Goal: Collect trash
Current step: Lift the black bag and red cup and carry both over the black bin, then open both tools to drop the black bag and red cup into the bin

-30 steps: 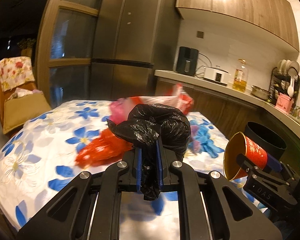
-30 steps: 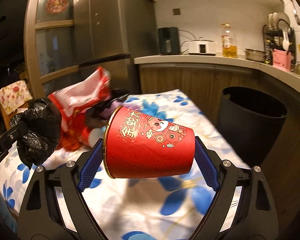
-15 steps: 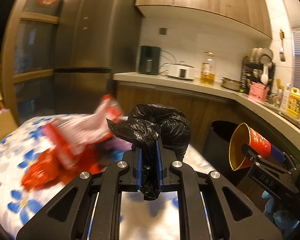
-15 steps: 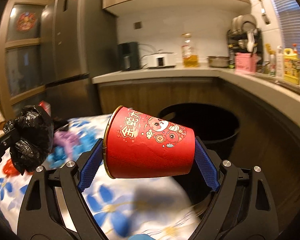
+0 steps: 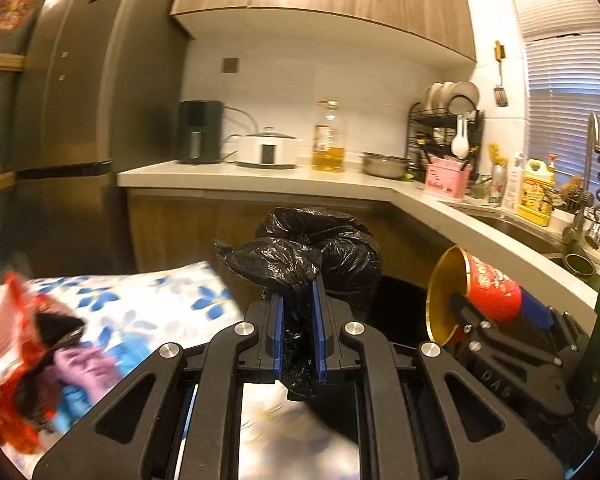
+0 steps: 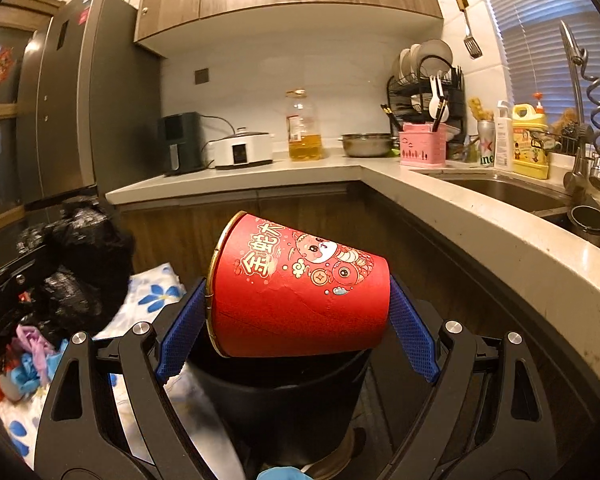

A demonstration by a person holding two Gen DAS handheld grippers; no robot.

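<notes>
My left gripper (image 5: 298, 300) is shut on a crumpled black plastic bag (image 5: 320, 252), which bulges above and hangs below its blue pads. My right gripper (image 6: 296, 304) is shut on a red paper cup (image 6: 300, 292) lying sideways, mouth to the left, its gold rim against the left pad. The cup hangs just above a black trash bin (image 6: 284, 396). In the left wrist view the cup (image 5: 488, 288) and right gripper (image 5: 496, 312) show at the right, with the bin (image 5: 400, 308) dark behind the bag. The bag (image 6: 80, 260) appears at the left of the right wrist view.
A table with a blue-flowered cloth (image 5: 148, 300) holds red wrappers (image 5: 8, 360) and purple and blue scraps (image 6: 32, 356) at the left. A kitchen counter (image 6: 480, 216) curves round the bin, with a sink (image 6: 516, 192), appliances and a dish rack. A grey fridge (image 5: 80, 120) stands at the left.
Both grippers swung right, away from the table and toward the counter corner. The bin has come under the cup. The trash pile slid to the left edge. Neither grip changed.
</notes>
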